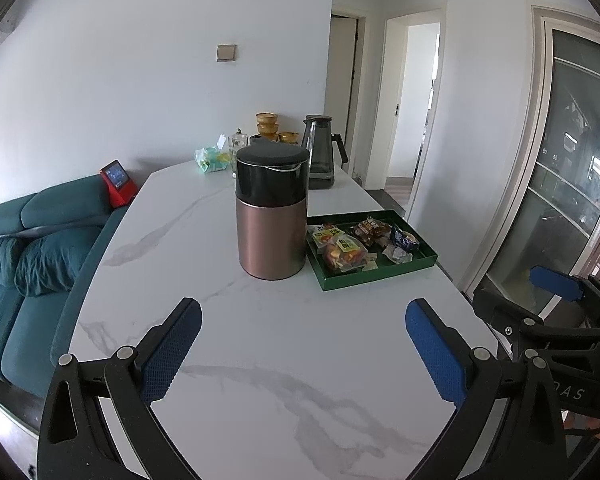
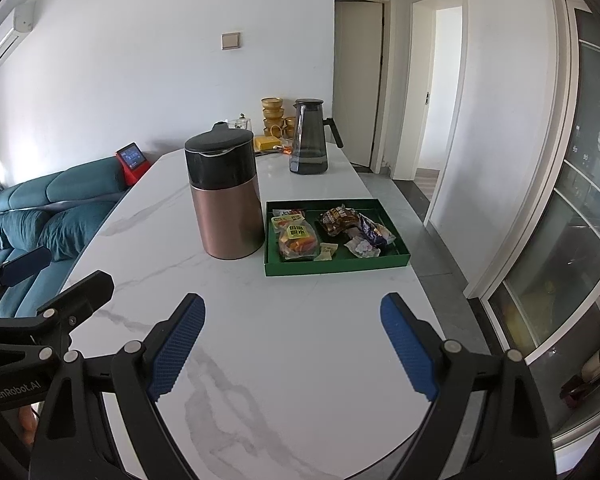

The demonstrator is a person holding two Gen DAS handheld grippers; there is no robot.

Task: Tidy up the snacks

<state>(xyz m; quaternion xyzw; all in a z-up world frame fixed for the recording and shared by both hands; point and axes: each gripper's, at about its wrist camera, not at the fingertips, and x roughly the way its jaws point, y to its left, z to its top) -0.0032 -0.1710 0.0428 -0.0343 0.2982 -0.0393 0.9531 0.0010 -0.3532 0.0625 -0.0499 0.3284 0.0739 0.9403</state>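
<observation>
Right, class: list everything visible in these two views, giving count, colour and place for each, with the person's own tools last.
Table: one, white marble, foreground.
Canister: one, copper with black lid, left of tray.
Tray: one, green, on table's right side.
Snack packets: several, mixed colours, inside tray.
Jug: one, smoky grey, behind tray.
Gold bowls: a stack, table's far end.
Sofa: one, teal, left of table.
Red device: one, on sofa back.
Left gripper: one, blue pads, open.
Right gripper: one, blue pads, open.
</observation>
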